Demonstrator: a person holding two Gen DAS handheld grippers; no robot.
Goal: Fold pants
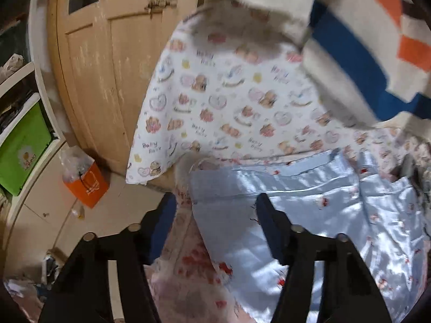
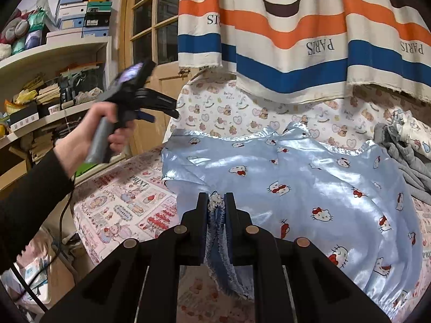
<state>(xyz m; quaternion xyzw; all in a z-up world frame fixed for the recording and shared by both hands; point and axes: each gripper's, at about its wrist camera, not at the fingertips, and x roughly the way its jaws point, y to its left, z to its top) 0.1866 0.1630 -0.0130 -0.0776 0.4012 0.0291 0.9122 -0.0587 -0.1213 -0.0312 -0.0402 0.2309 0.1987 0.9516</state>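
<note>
A wooden door (image 2: 150, 27) with glass panes stands beside cluttered white shelves (image 2: 54, 53); a striped curtain (image 2: 309, 40) hangs above the bed (image 2: 121, 202)

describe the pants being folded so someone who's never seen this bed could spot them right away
Start at the striped curtain hanging behind the bed. Spread on the bed below it lie the pants, with one bunched edge pinched in the right gripper. They are shiny pale blue satin printed with small cat faces wearing red bows, unlike the matte pink cartoon sheet beneath and the grey garment beside them.
</note>
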